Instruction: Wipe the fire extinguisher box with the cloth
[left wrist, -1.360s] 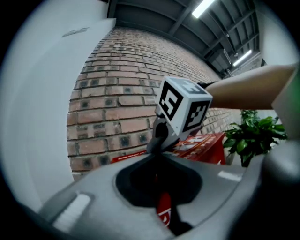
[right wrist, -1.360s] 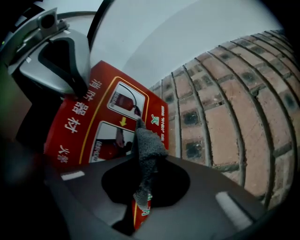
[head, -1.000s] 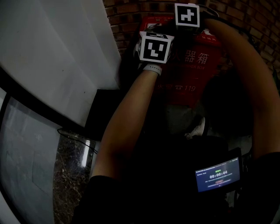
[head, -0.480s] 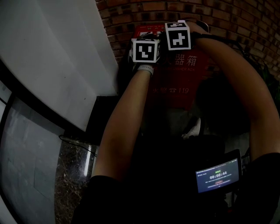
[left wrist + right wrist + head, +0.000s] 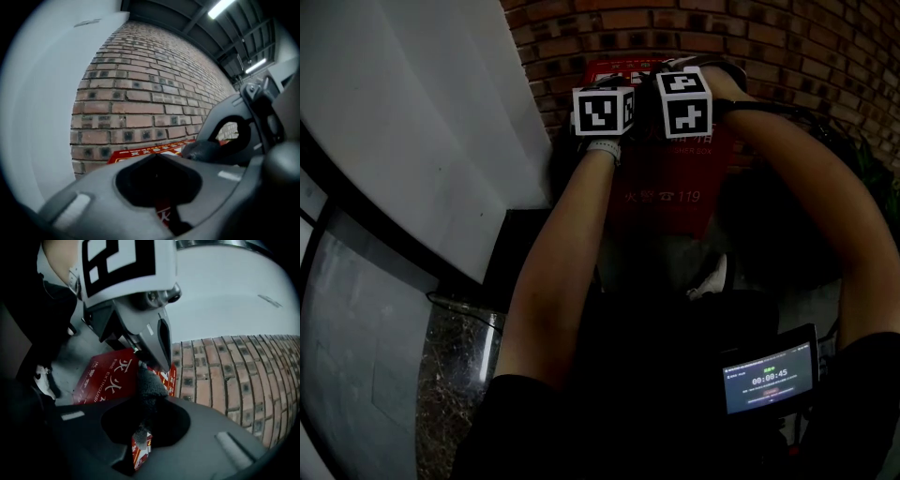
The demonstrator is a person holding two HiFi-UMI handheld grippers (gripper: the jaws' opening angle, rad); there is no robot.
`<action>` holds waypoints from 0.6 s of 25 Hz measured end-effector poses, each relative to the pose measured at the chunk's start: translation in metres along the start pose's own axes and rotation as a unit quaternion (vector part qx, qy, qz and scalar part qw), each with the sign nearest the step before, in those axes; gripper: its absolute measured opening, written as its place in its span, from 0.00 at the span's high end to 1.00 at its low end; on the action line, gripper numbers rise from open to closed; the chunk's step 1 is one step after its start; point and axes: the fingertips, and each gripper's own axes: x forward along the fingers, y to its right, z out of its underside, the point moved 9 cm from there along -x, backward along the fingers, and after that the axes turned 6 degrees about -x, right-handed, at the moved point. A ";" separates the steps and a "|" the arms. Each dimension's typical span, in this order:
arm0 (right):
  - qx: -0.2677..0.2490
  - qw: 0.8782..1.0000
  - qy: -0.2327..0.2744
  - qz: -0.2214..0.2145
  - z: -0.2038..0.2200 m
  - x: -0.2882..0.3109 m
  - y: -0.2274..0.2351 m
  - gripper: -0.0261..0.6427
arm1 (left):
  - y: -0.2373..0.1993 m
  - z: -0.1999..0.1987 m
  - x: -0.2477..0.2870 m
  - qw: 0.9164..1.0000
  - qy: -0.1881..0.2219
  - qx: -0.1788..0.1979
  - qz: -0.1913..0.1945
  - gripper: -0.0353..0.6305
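The red fire extinguisher box (image 5: 675,192) stands against a brick wall, with white lettering on its front. My two grippers hang side by side over its top edge. The left gripper (image 5: 602,111) is shut and holds nothing; through the slit under its jaws a bit of the red box (image 5: 164,216) shows. The right gripper (image 5: 684,101) is shut on a dark grey cloth (image 5: 147,385), which rests against the top of the box (image 5: 108,376). In the right gripper view the left gripper (image 5: 159,352) sits just above the cloth. The right gripper (image 5: 234,136) and the cloth (image 5: 206,151) show at the right of the left gripper view.
A brick wall (image 5: 787,47) runs behind the box. A large white curved panel (image 5: 412,122) fills the left, close to the box's left side. A white shoe (image 5: 717,277) stands on the floor in front of the box. A small lit screen (image 5: 769,377) sits at lower right.
Both grippers have shifted left along the box's top. The right gripper with the cloth has closed in on the left one, so they now sit side by side.
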 end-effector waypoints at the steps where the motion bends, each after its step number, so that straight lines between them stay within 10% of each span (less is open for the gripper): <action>1: 0.004 1.000 0.006 0.001 0.001 -0.003 0.003 0.93 | 0.001 0.001 0.000 1.000 -0.005 -0.007 0.010 0.94; 15: 0.022 0.996 -0.045 0.069 0.078 0.044 0.056 0.93 | 0.035 -0.018 0.002 0.998 0.016 0.067 0.011 0.94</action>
